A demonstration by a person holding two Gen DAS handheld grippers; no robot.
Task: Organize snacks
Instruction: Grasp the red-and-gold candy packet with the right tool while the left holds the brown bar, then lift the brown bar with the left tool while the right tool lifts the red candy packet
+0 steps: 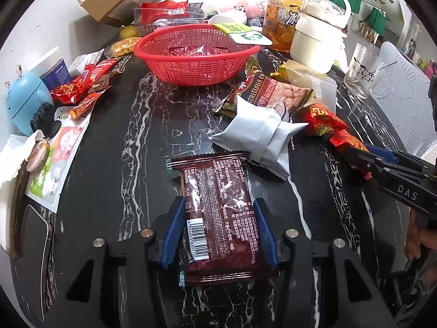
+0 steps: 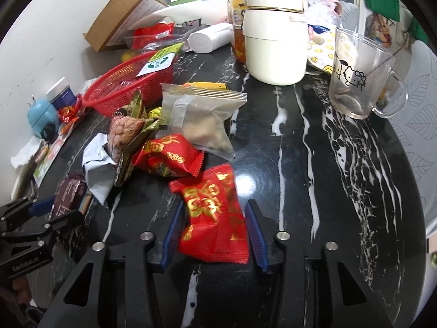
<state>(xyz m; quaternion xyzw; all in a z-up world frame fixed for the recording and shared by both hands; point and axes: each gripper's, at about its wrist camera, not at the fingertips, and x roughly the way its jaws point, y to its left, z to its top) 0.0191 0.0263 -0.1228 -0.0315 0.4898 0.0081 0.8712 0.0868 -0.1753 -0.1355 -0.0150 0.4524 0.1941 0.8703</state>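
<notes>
Step in hand: moving loose packets into the red basket (image 1: pixel 196 54) at the far side of the black marble table (image 1: pixel 136 136).

- Left gripper (image 1: pixel 220 232): jaws apart, set either side of the brown packet (image 1: pixel 218 205), which lies flat on the near part of the table. Pads close to both long edges; firm contact cannot be confirmed.
- Right gripper (image 2: pixel 211 232): jaws apart around the red packet (image 2: pixel 213 216), near centre of the table. Small gaps visible on both sides (packet blurred, possibly shifting).

Recommended procedure:
- Close squarely across the middle of each packet, not on the crimped ends.
- Squeeze only enough to hold; contents likely crushable.
- Lift straight up before travelling, clear of the silver packet (image 1: pixel 256 134) just beyond.
- Carry over the basket rim, avoiding the green-and-white packet (image 1: pixel 240 32) resting on its far right edge.
- Release low inside, beside the red wrappers already there.
</notes>
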